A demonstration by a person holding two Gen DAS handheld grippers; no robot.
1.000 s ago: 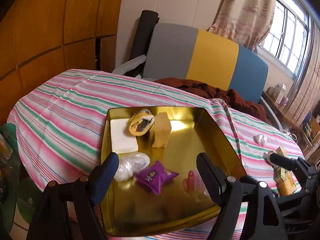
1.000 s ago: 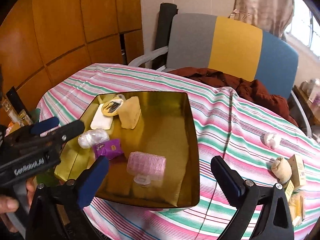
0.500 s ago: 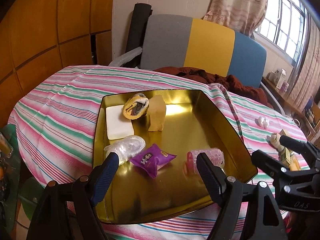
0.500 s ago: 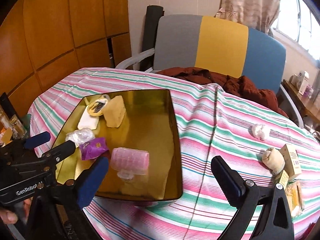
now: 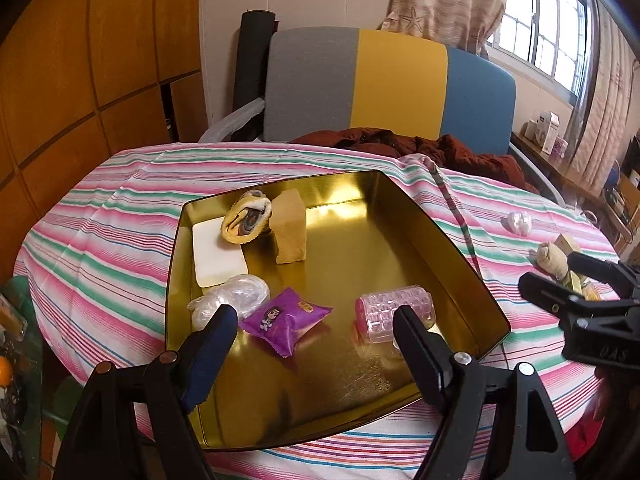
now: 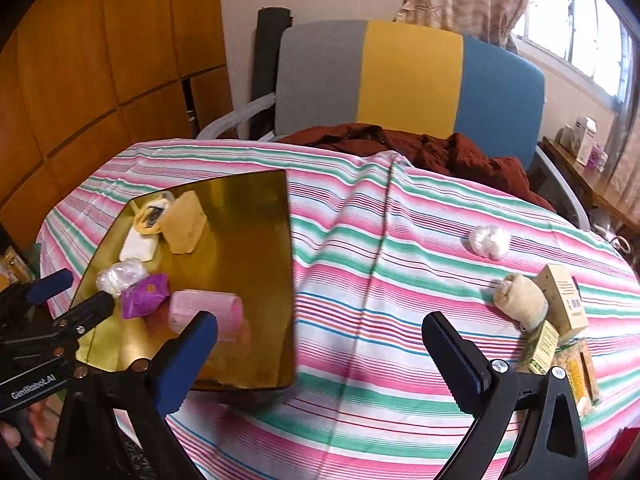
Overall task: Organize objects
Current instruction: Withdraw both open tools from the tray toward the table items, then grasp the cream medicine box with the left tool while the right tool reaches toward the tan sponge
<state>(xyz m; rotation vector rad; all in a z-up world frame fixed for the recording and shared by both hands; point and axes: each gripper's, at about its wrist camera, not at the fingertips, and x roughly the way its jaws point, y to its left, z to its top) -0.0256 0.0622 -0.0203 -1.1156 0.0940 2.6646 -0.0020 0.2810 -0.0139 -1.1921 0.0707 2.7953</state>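
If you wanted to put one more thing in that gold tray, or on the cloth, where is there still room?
In the gold tray, the far right half is bare, beyond the tan sponge and the pink roller. Its left side and near edge are crowded. On the striped tablecloth, the wide strip between the tray and the white wad is free; the far right, around the small boxes, is cluttered.

Tray (image 5: 452, 256) on table's left side — hair roller (image 5: 394, 312), snack packet (image 5: 286, 320) at its near end; sock roll (image 6: 520, 300), boxes (image 6: 562, 296) far right.
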